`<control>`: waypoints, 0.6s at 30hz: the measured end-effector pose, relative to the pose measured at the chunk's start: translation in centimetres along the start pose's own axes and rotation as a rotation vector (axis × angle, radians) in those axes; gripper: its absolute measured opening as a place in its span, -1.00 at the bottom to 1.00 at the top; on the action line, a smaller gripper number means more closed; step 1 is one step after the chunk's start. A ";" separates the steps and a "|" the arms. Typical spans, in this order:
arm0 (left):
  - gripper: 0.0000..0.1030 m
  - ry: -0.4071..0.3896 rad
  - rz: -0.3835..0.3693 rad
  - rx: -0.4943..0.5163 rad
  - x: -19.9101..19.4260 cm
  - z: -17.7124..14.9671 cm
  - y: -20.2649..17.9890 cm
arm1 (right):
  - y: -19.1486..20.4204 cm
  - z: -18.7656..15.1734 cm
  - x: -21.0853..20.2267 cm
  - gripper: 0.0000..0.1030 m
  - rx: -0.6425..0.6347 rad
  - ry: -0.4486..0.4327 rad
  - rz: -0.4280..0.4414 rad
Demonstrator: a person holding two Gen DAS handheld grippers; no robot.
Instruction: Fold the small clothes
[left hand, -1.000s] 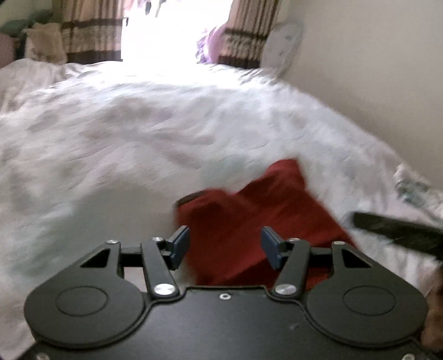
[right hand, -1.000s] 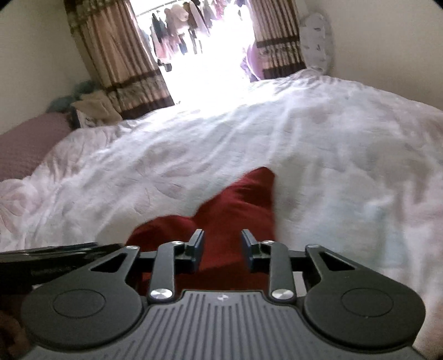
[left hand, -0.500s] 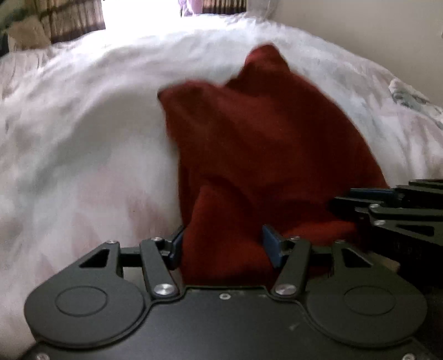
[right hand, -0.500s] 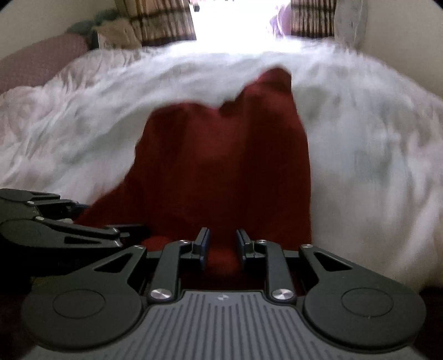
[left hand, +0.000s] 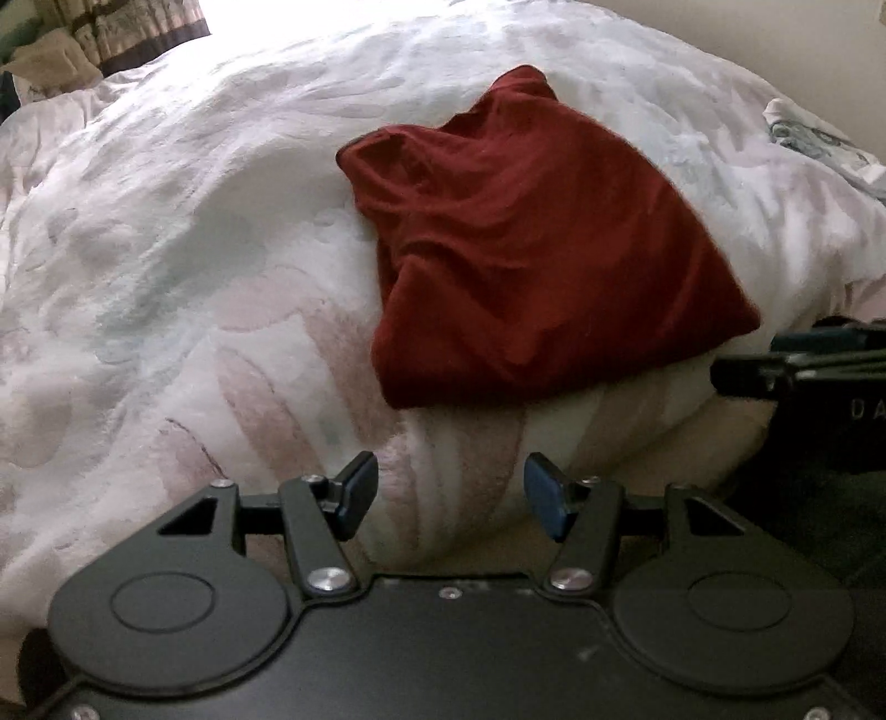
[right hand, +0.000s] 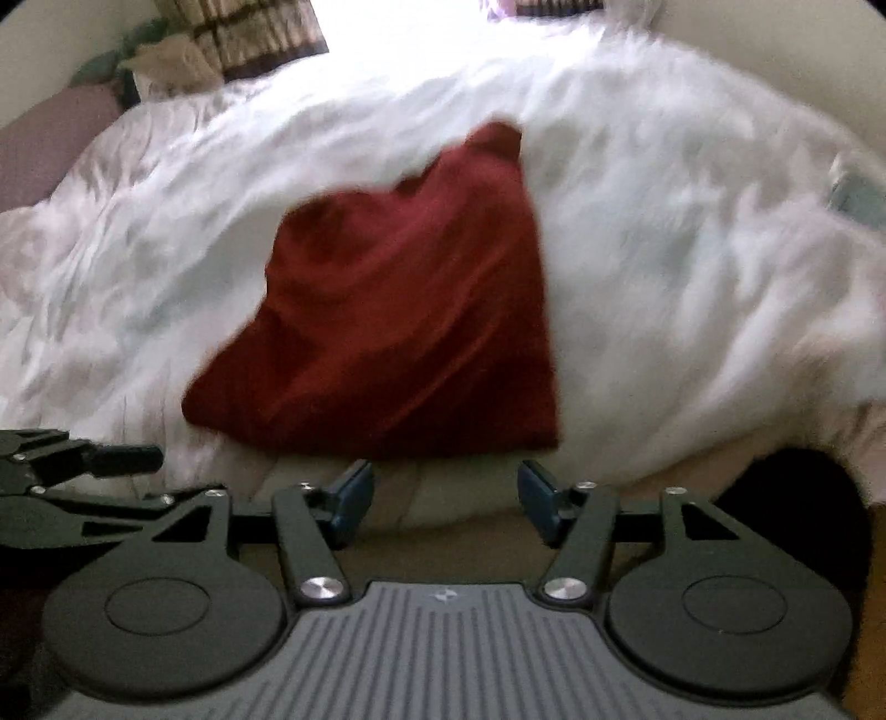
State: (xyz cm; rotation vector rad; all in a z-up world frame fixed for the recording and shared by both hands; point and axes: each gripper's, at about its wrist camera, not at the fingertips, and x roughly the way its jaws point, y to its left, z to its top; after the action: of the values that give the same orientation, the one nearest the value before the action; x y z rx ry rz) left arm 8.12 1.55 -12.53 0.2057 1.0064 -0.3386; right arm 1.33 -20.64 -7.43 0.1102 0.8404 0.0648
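Red garment [left hand: 531,266] on duvet [left hand: 166,232], tools apart

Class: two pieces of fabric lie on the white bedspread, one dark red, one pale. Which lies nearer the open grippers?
The dark red garment, just beyond both open grippers. The pale patterned cloth lies far off by the wall.

You are working in a bedroom of a home. A bed is filling most of both views, covered by a white quilt [left hand: 183,266] with a faint floral print. Striped curtains [right hand: 260,33] are hanging at the upper left beside a bright window, and a mauve pillow [right hand: 50,138] is lying at the left edge. Plain cream walls [left hand: 775,27] are showing at the upper right.
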 end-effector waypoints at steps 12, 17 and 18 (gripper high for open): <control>0.18 -0.123 0.009 -0.064 -5.3 1.3 -1.4 | 1.6 0.0 -4.7 0.58 -0.047 -0.099 -0.088; 0.18 -0.117 0.007 -0.105 -6.1 0.4 -1.3 | 1.9 -0.3 -5.3 0.57 -0.051 -0.093 -0.086; 0.18 -0.121 -0.001 -0.113 -6.2 0.4 -1.3 | 2.0 -0.3 -5.4 0.57 -0.052 -0.096 -0.086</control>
State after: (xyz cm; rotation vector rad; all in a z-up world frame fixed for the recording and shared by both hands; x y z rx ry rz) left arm 4.89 1.40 -7.05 0.0818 0.9033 -0.2905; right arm -2.50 -19.21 -3.41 0.0279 0.7460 0.0011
